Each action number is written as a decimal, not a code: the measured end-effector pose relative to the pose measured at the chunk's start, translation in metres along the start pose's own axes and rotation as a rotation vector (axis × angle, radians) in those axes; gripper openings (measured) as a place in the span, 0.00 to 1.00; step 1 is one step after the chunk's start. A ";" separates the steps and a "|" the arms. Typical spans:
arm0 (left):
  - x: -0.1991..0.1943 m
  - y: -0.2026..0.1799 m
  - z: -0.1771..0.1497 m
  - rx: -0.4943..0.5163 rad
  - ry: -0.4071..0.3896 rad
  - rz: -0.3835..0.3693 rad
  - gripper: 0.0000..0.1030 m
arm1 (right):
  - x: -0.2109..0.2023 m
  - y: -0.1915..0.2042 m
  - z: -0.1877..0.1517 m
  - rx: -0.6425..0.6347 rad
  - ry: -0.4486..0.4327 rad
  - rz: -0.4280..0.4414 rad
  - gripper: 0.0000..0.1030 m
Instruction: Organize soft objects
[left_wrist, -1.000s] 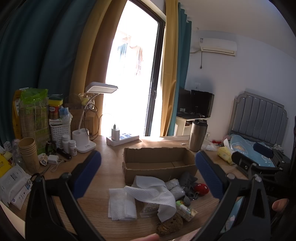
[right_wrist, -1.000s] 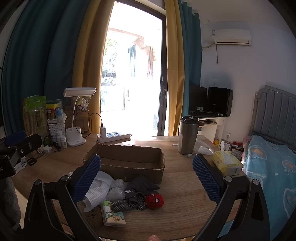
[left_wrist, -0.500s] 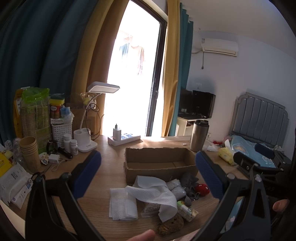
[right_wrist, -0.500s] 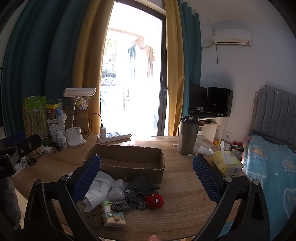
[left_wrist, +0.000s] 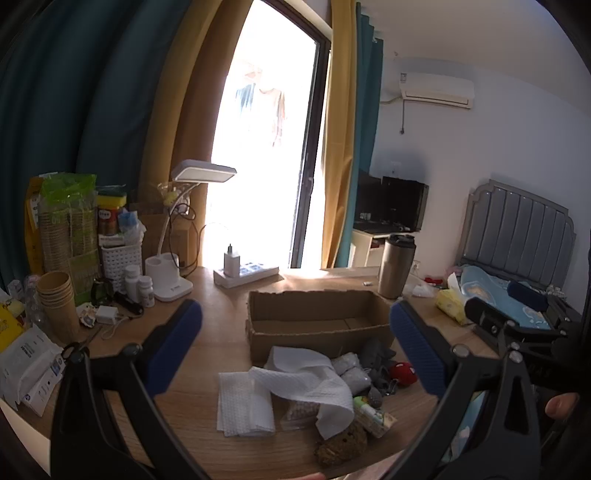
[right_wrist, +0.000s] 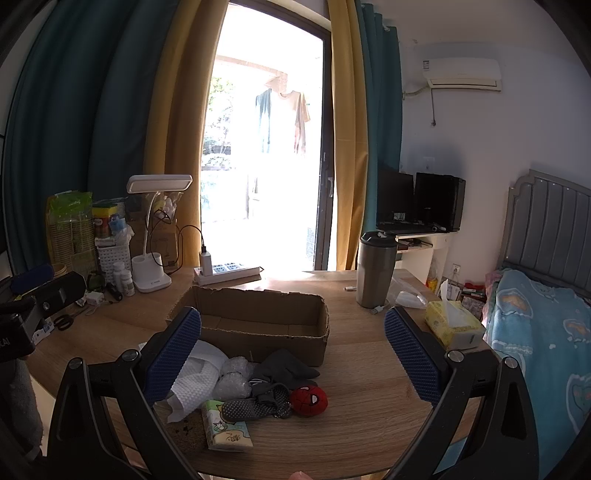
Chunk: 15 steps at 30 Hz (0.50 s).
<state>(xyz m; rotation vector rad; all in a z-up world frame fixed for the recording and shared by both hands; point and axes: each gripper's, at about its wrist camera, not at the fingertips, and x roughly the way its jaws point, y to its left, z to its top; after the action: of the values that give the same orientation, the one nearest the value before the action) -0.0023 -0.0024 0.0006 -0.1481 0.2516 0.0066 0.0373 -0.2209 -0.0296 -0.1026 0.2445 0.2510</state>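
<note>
Both claws, left and right, hover wide open and empty above the wooden tabletop. The soft pile, white paper towel through red spider-face plush ball, lies at six o'clock of the open brown cardboard box, touching its near wall.

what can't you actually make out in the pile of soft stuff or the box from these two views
- Brown fuzzy lump: left wrist view, partly under the white textured paper towel; its kind is unclear.
- Clear bubble-wrap bundle: right wrist view, its left side behind the towel.
- Open brown cardboard box: its near wall hides part of the floor in both views.
- Green-and-white tissue packet: print too small to read.
- Grey fabric heap: folds hide what it is.
</note>
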 end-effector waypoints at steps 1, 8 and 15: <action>0.000 0.000 0.000 0.000 0.002 0.000 1.00 | 0.000 0.000 0.000 0.001 0.001 0.001 0.99; 0.002 -0.001 0.000 0.005 0.015 -0.002 1.00 | 0.003 0.003 -0.001 0.006 0.010 0.009 0.99; 0.018 0.002 -0.010 0.004 0.067 0.016 1.00 | 0.018 -0.003 -0.011 0.022 0.046 0.010 0.99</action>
<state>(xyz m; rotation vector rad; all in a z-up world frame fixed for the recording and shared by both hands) 0.0128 -0.0023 -0.0133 -0.1427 0.3196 0.0166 0.0523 -0.2213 -0.0439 -0.0857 0.2930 0.2558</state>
